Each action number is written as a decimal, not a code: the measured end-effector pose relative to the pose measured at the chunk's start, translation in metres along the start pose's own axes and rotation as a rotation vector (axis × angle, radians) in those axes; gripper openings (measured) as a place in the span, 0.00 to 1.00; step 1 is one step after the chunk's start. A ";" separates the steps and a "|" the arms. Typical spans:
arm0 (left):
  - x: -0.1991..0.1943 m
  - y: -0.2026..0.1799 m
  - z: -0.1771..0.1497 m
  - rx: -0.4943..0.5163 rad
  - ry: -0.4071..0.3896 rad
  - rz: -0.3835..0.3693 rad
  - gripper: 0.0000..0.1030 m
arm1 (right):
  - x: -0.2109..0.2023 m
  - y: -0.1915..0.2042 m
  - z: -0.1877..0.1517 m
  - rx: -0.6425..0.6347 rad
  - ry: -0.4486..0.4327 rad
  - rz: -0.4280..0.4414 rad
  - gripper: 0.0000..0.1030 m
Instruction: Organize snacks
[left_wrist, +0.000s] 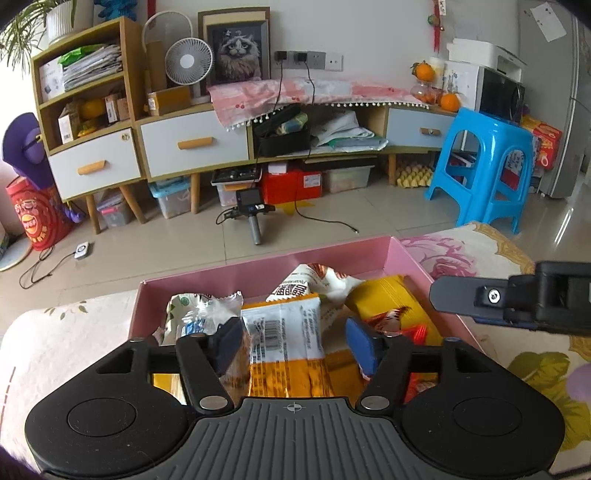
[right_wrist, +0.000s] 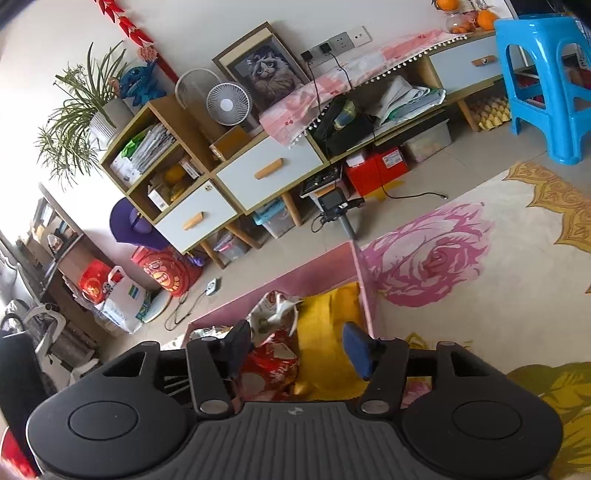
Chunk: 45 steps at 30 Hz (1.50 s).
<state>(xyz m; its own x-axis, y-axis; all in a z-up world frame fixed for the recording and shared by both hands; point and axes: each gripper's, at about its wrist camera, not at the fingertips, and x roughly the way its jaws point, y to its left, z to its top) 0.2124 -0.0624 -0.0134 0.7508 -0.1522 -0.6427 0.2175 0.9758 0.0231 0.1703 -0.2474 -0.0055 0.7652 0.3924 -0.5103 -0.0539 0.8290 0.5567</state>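
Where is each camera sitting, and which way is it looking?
Left wrist view: it rides on the left claw, looking forward over the pink box of snacks toward the cabinet; the right claw's arm pokes in at the right edge.
Right wrist view: it rides on the right claw, tilted, looking down at the box's right corner, a yellow packet and the flowered cloth.
Both views share the pink box, the cat picture, the small fan and the blue stool.

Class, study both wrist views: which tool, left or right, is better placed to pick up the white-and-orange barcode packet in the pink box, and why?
Left. The left tool is open with the barcode packet between its fingers. The right tool hangs open over the yellow packet near the pink box wall.
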 end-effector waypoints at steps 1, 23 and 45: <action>-0.003 -0.001 -0.001 0.003 -0.001 0.003 0.65 | -0.002 0.001 0.000 -0.009 -0.001 -0.005 0.52; -0.143 0.000 -0.051 -0.085 0.045 0.105 0.96 | -0.090 0.045 -0.028 -0.354 0.056 -0.153 0.91; -0.190 -0.002 -0.106 -0.181 0.167 0.209 1.00 | -0.119 0.077 -0.097 -0.464 0.162 -0.288 0.93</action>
<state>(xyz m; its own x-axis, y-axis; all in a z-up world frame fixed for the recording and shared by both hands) 0.0032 -0.0186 0.0279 0.6519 0.0677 -0.7552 -0.0561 0.9976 0.0410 0.0126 -0.1919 0.0343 0.6845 0.1507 -0.7133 -0.1621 0.9854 0.0526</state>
